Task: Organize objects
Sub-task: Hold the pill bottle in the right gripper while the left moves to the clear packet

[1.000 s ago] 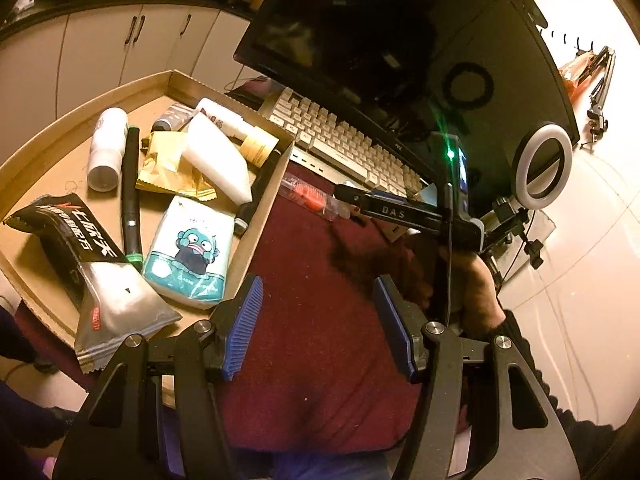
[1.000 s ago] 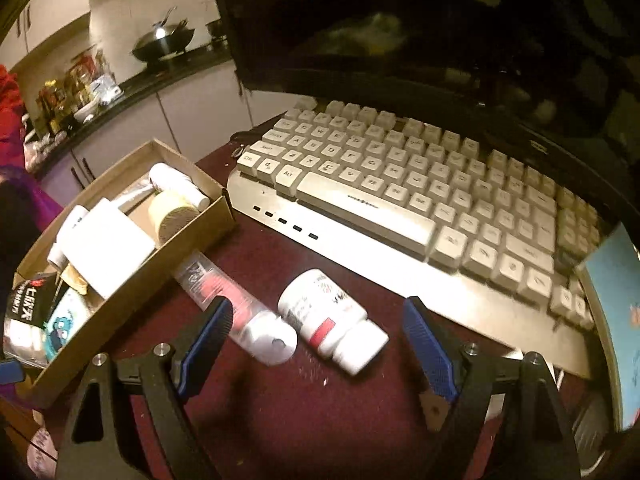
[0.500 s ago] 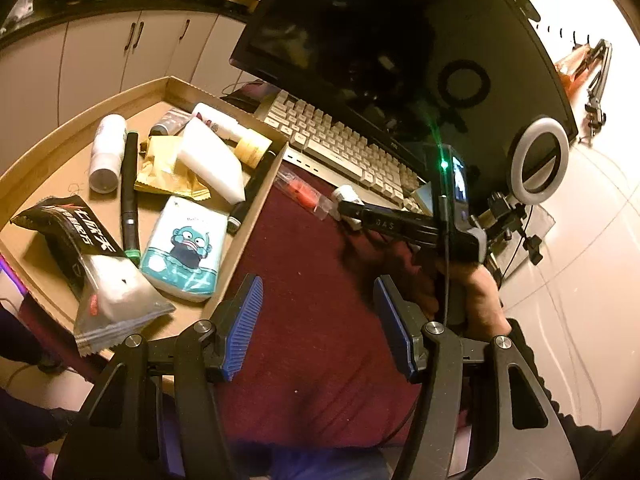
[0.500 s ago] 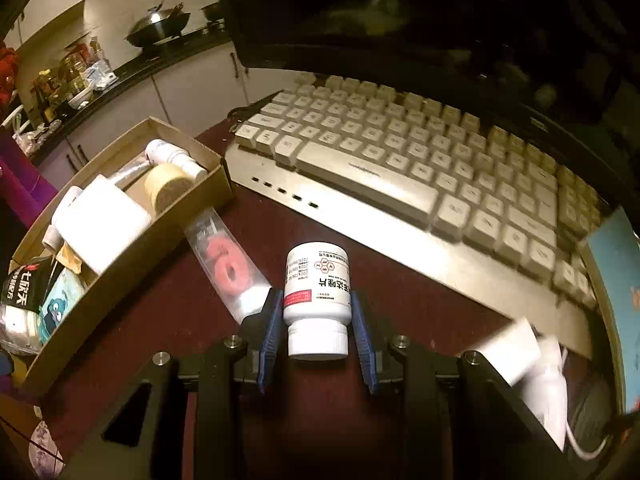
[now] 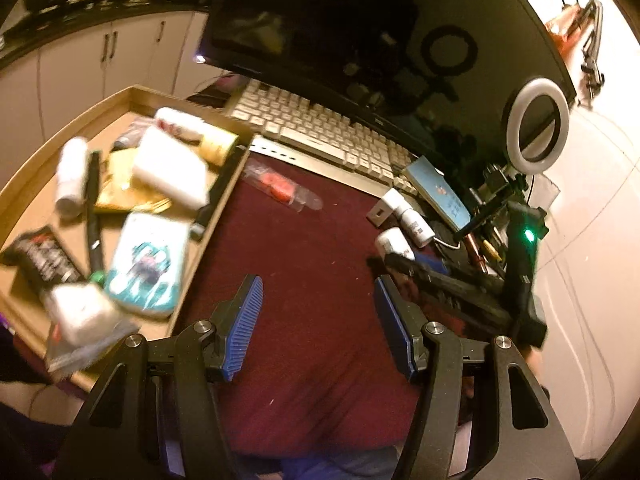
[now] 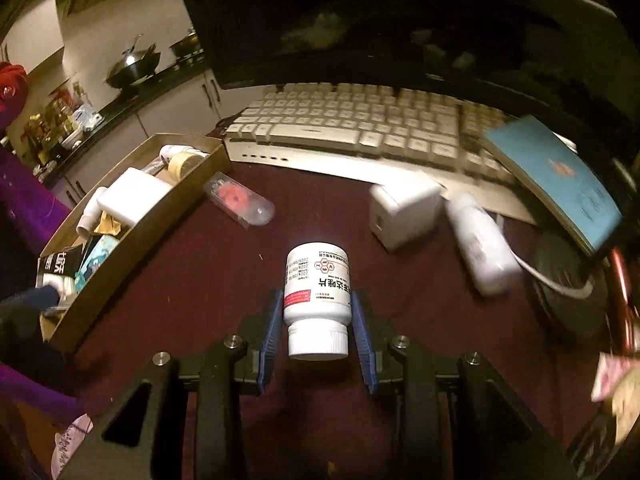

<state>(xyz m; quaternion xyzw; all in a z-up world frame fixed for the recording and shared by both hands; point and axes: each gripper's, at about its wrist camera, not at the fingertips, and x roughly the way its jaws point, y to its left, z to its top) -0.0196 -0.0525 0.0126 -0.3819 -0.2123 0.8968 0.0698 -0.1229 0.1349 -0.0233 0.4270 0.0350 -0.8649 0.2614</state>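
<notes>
Your right gripper (image 6: pixel 316 320) is clamped on the white pill bottle (image 6: pixel 317 288), cap toward you, held over the maroon mat (image 6: pixel 200 280) mid-desk. Left gripper (image 5: pixel 318 316) hangs open w/ nothing between its pads, near the cardboard tray's (image 5: pixel 224 200) right edge. Keyboard (image 6: pixel 360 120) sits along the mat's far edge.

A dark red cloth (image 5: pixel 312 280) covers the desk. Along its far edge stands a wide black monitor (image 5: pixel 360 20), its screen off. Beyond the desk's far left corner runs a row of pale cabinets (image 5: pixel 80 68) with dark handles under a black counter (image 6: pixel 132 92); a wok (image 6: pixel 134 66) and some jars stand on that counter. At the desk's right edge a lit ring light (image 5: pixel 536 128) stands before a pale wall (image 5: pixel 592 200). The room is dim and warm yellow.
</notes>
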